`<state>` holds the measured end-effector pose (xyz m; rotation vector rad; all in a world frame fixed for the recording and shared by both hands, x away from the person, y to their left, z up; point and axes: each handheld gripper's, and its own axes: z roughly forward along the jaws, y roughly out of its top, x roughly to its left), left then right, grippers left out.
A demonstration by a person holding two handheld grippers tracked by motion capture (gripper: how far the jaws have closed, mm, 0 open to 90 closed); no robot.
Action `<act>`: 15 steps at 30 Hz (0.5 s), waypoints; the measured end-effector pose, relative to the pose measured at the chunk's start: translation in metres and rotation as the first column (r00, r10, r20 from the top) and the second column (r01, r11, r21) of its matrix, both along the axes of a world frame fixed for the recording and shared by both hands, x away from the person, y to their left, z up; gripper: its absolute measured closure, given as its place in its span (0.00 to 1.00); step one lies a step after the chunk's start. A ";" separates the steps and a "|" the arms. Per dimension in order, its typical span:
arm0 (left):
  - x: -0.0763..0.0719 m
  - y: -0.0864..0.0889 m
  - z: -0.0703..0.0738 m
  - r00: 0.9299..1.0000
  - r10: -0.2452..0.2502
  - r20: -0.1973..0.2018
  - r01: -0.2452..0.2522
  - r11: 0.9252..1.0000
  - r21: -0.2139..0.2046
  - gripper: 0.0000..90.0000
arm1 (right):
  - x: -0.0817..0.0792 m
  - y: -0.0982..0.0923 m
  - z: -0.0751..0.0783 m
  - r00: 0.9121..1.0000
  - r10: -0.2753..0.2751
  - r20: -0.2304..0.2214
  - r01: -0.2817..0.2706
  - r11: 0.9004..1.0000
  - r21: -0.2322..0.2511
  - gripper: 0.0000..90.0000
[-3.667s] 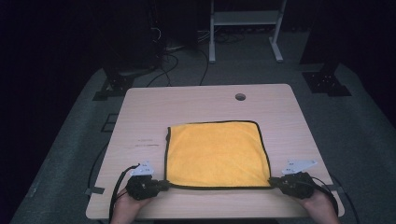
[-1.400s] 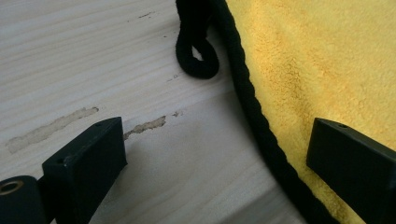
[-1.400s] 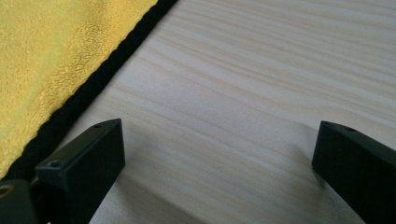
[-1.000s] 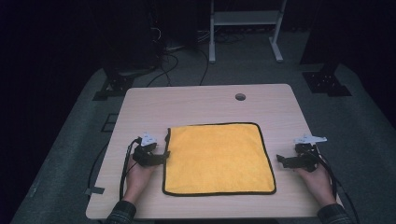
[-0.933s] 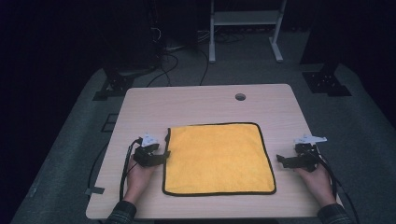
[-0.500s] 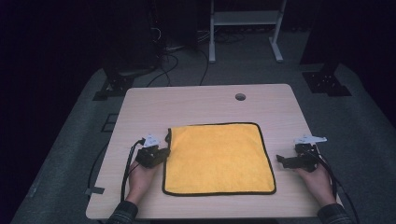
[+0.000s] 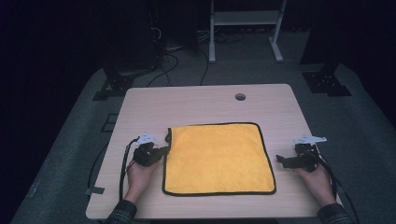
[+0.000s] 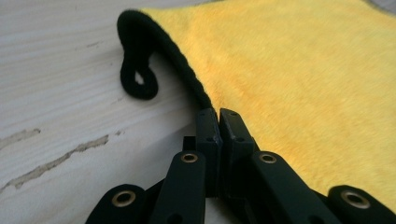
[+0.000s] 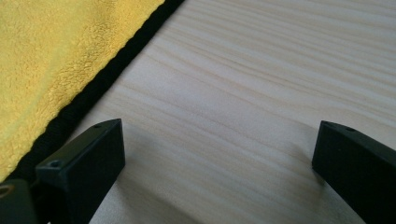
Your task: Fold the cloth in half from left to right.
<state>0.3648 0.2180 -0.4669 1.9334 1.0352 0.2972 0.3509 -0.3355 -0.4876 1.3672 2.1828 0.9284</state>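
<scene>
A yellow cloth [image 7: 217, 158] with a black hem lies flat on the wooden table [image 7: 205, 102]. My left gripper [image 7: 163, 150] is at the cloth's left edge, near its far corner. In the left gripper view the cloth [image 8: 289, 70] runs into my left gripper [image 8: 218, 114], whose jaws have just been closing and now stand together, pinching the black hem. A black hanging loop [image 8: 137, 81] lies just beyond the tips. My right gripper [image 7: 280, 160] rests to the right of the cloth. In the right gripper view it [image 9: 215, 140] is open over bare wood, with the cloth [image 9: 56, 56] beside one jaw.
A round cable hole [image 7: 240, 97] sits near the table's far edge. Beyond the table are a white stand [image 7: 243, 28] and cables on the dark floor. Both forearms come in over the table's front edge, and a cable [image 7: 125, 163] trails from the left gripper.
Both grippers have gone from the cloth's front corners to its side edges. Over the last second the left jaws have shut on the hem. The right gripper has stayed still.
</scene>
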 end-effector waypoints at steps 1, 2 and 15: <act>0.000 0.000 0.004 1.000 -0.009 0.007 0.009 1.000 -0.028 0.97 | 0.000 0.000 0.000 1.000 0.000 0.000 0.000 1.000 0.000 0.02; 0.000 -0.001 0.006 1.000 -0.014 0.010 0.014 0.999 -0.042 0.97 | 0.000 0.000 0.000 1.000 0.000 0.000 0.000 1.000 0.000 0.02; 0.004 -0.027 0.025 0.994 -0.097 0.040 0.103 0.980 -0.170 0.97 | 0.000 0.000 0.000 1.000 -0.001 -0.001 0.001 1.000 0.001 0.02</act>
